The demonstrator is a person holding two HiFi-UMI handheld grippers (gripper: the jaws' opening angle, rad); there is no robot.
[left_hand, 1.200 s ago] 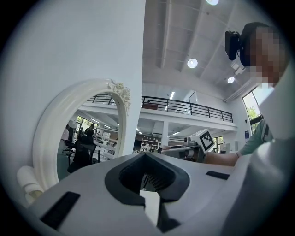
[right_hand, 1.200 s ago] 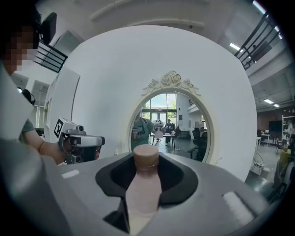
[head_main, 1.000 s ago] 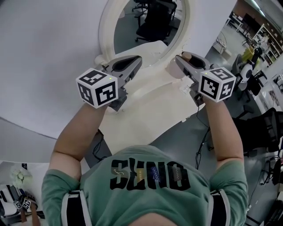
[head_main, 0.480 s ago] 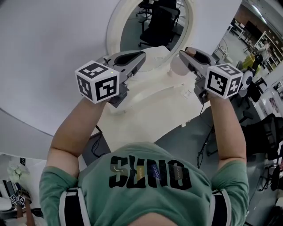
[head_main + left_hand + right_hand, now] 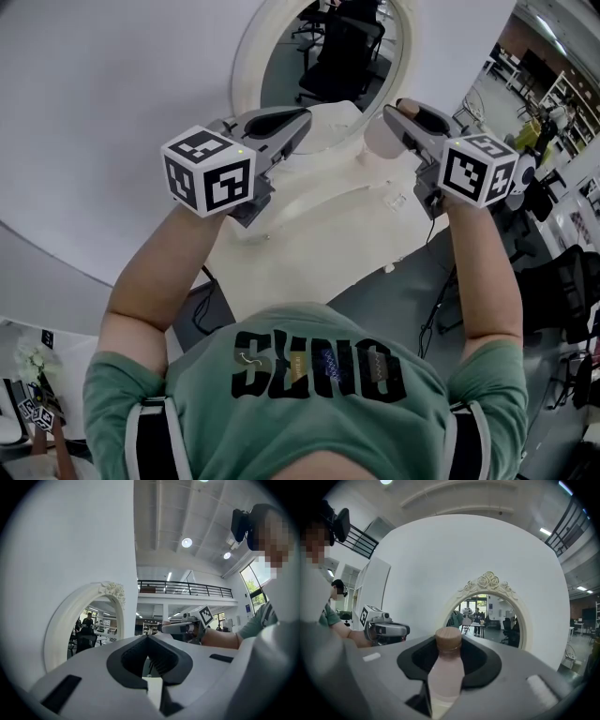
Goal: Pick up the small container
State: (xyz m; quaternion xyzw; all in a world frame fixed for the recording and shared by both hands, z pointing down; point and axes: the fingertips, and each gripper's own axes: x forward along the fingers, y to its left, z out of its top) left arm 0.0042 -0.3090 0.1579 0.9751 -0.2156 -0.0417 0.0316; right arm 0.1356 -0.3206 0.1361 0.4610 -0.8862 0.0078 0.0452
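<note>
Pale-pink small container [image 5: 377, 142] w/ tan cap [image 5: 405, 105] sits pinched in right gripper [image 5: 396, 112], held in front of white-framed oval mirror [image 5: 246, 66], above a cream table [image 5: 309, 244]. Left gripper [image 5: 300, 122] is level beside it, well apart.

Left gripper view: jaw tips pressed together, nothing btwn them. Right gripper shows across at right, mirror frame at left.

Right gripper view: jaws clamp the container's body from both sides. It stands upright, cap poking above the pads. Left gripper is off to the left, mirror behind on white wall [image 5: 440, 559].
</note>
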